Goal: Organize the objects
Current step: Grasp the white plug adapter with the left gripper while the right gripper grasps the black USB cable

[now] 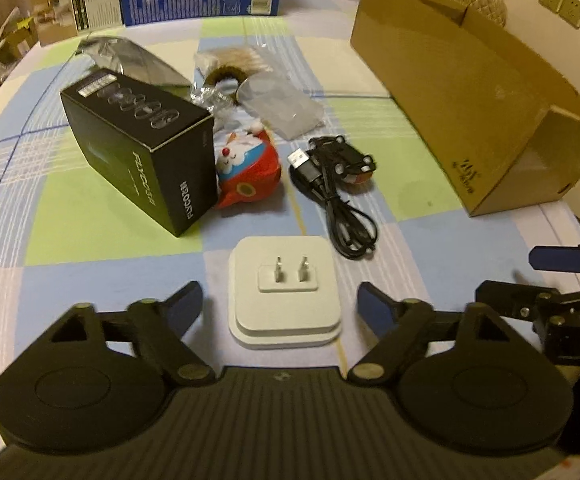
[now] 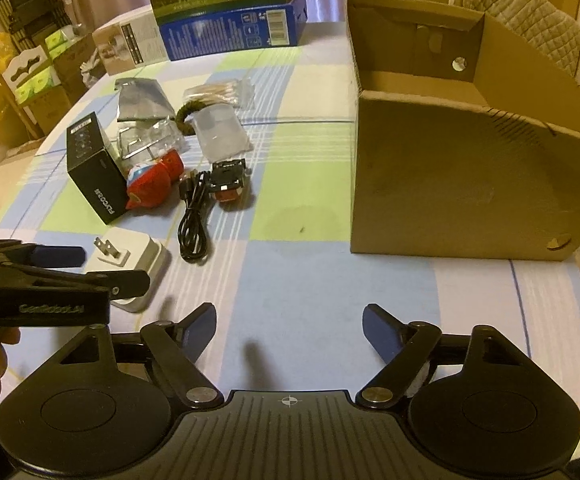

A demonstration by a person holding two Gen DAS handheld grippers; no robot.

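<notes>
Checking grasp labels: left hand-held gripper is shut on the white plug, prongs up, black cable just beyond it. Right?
Not quite: the left hand-held gripper is open, its fingers apart on either side of the white plug without touching it. The left wrist view shows this. The prongs do point up, and the black cable lies just beyond.

Matt cardboard box [image 2: 462, 184], glossy white plastic charger [image 1: 283, 292]

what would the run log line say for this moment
left hand-held gripper: open, around white plug adapter | right hand-held gripper: open, empty | cardboard box: open
</notes>
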